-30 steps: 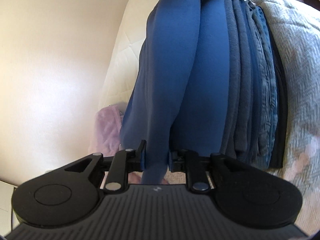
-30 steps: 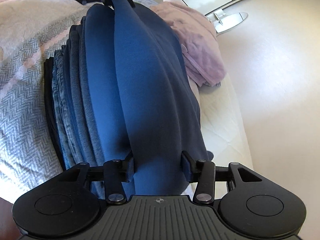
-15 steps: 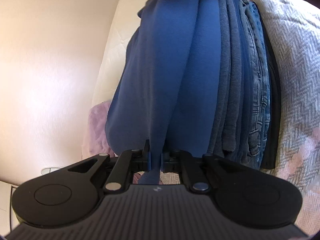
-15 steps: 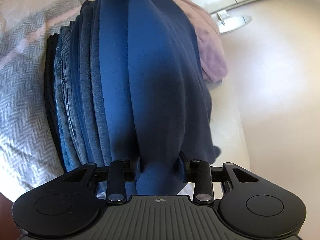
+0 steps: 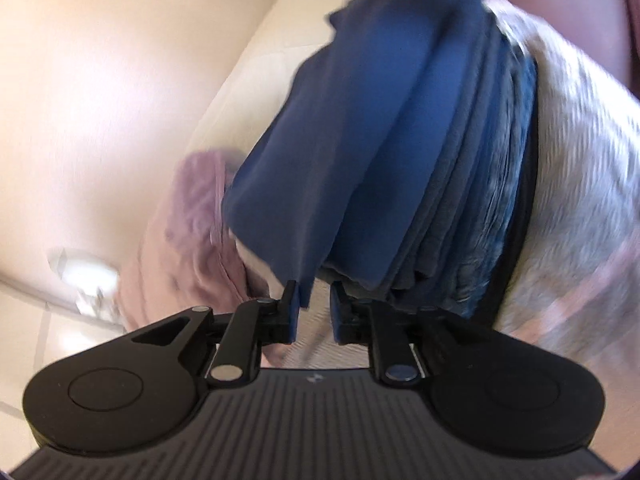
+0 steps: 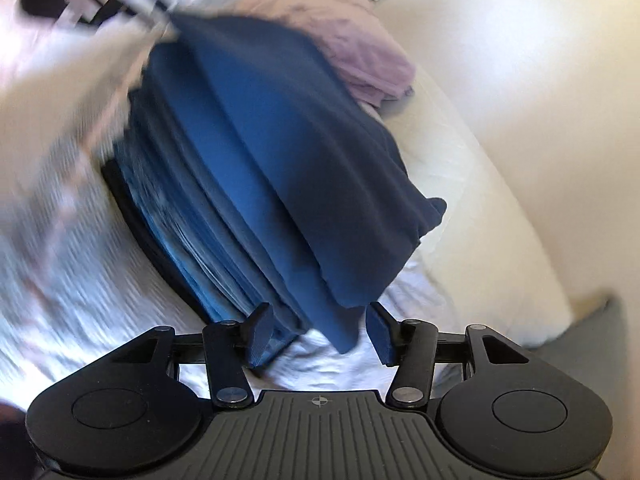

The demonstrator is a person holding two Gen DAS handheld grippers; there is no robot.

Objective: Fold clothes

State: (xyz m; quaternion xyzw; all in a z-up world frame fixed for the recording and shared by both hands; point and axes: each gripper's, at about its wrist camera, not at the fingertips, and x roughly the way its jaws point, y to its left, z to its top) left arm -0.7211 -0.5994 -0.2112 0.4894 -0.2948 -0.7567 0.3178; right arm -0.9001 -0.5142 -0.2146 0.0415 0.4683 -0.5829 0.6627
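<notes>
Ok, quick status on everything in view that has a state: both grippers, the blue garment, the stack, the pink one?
left gripper: jaws just reopened, narrow gap, blue hem by the left pad, not pinched
right gripper: open, jaws just widened, garment corner hangs loose between them
blue garment: folded, lying on top of the stack
stack of clothes: folded, piled on the bed
pink garment: crumpled, unfolded

Bed, covered with a grey-and-white herringbone blanket (image 5: 568, 184), with bare cream mattress (image 6: 472, 184) beyond it. Directly on the blanket, just ahead of both sets of jaws, stood a stack of folded clothes (image 6: 208, 216), black at the bottom, denim and grey above, blue on top. Past the stack lay a crumpled lilac garment (image 6: 352, 44).
</notes>
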